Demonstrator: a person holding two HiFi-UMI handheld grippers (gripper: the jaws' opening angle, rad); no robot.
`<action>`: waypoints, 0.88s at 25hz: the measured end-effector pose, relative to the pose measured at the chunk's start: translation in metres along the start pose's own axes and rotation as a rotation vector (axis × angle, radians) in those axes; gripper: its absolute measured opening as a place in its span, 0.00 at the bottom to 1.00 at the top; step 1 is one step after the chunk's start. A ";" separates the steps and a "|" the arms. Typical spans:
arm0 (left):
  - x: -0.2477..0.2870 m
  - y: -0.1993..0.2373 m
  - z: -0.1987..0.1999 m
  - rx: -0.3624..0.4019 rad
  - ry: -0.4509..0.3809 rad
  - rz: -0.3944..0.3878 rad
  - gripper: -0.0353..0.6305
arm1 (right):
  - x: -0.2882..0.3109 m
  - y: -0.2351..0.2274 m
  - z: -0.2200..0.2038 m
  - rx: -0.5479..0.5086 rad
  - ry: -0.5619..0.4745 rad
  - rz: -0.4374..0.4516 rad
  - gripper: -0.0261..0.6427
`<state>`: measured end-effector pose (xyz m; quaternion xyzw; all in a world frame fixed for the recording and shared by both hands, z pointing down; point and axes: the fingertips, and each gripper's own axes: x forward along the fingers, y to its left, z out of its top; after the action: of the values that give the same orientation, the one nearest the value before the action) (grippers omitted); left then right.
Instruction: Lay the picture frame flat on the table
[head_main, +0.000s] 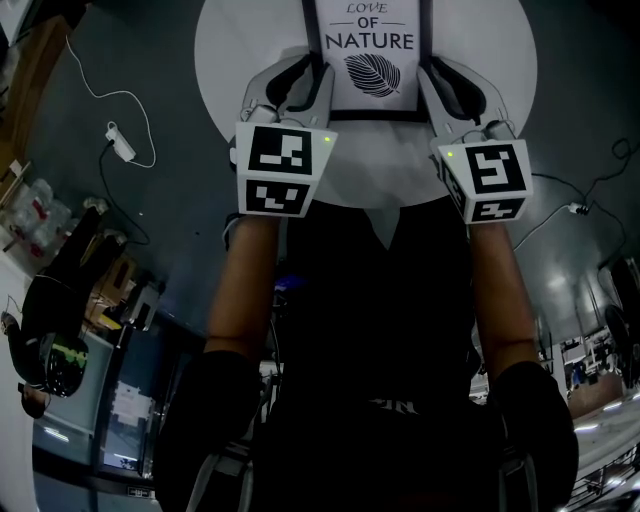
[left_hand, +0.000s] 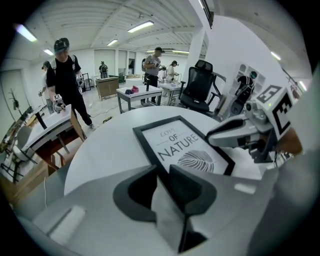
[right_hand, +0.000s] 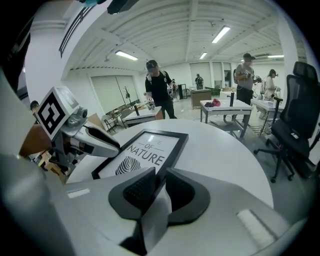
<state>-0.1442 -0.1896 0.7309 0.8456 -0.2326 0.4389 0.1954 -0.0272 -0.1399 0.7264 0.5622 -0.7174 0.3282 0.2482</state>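
A black picture frame (head_main: 368, 60) with a white print reading "LOVE OF NATURE" and a leaf lies about flat on the round white table (head_main: 240, 60). I cannot tell whether it touches the top. My left gripper (head_main: 316, 78) is shut on its left edge and my right gripper (head_main: 436, 78) is shut on its right edge. In the left gripper view the frame (left_hand: 180, 147) runs from between the jaws toward the right gripper (left_hand: 235, 135). The right gripper view shows the frame (right_hand: 145, 152) with the left gripper (right_hand: 97, 142) on its far side.
A white power strip (head_main: 120, 143) with its cable lies on the dark floor left of the table. A black office chair (right_hand: 295, 120) stands beyond the table's edge. Several people (left_hand: 65, 75) and work tables (left_hand: 137, 95) fill the room behind.
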 end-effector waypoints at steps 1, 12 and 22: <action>0.000 0.000 0.000 -0.005 0.004 0.002 0.17 | 0.000 0.000 0.000 -0.002 -0.001 0.003 0.12; -0.008 0.003 0.005 -0.010 0.031 0.029 0.18 | -0.006 -0.002 0.007 -0.008 0.028 0.027 0.14; -0.092 -0.003 0.067 -0.055 -0.106 0.096 0.12 | -0.082 0.013 0.105 -0.109 -0.137 0.071 0.05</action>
<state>-0.1455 -0.2023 0.6180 0.8499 -0.2947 0.3959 0.1847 -0.0180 -0.1638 0.5957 0.5431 -0.7689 0.2582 0.2170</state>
